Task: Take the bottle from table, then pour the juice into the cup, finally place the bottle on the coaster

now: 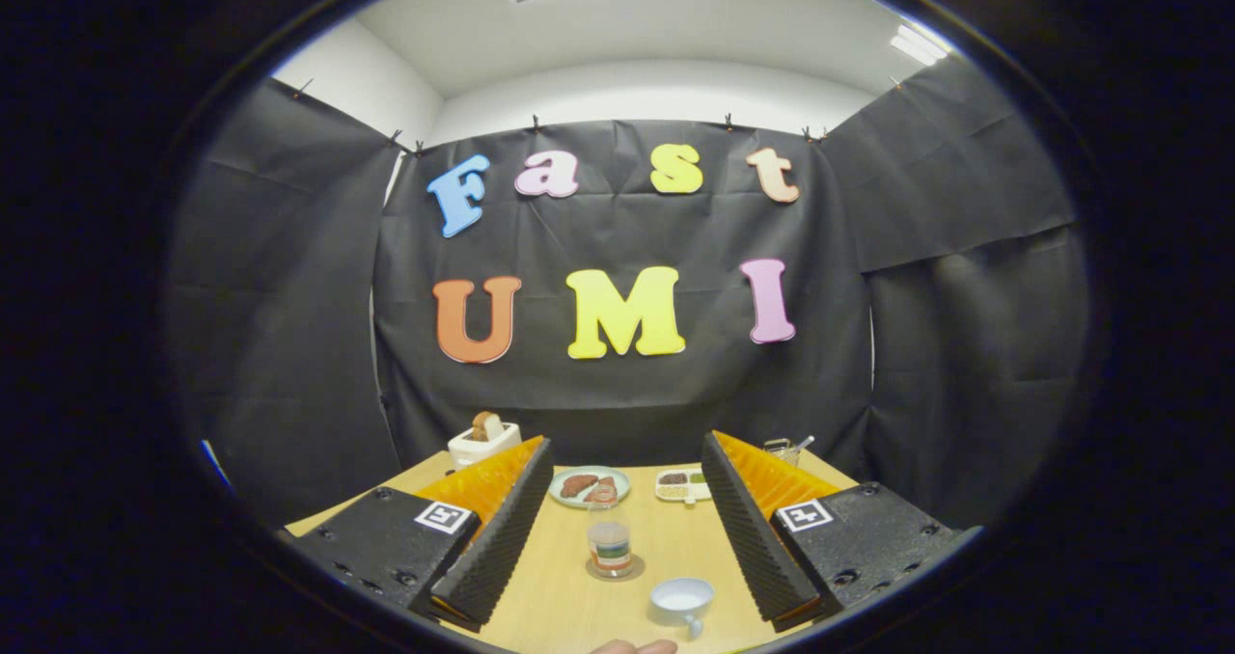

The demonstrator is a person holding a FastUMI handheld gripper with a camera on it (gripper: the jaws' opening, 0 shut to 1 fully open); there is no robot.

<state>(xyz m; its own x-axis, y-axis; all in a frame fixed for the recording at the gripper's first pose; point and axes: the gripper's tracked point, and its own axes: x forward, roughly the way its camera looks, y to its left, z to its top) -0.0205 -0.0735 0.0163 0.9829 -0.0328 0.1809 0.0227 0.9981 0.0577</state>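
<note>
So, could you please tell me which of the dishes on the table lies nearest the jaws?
The white cup, with its handle, lies between the open jaws of the gripper. The round plate and divided tray lie farther off, beyond the bottle.

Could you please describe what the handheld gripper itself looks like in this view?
The gripper has two long wedge-shaped fingers with ribbed, sawtooth-textured inner faces. Each finger mounts on a black blocky carriage with visible screw holes, and each carriage carries a small square black-and-white fiducial marker on top. No cables are visible.
</note>
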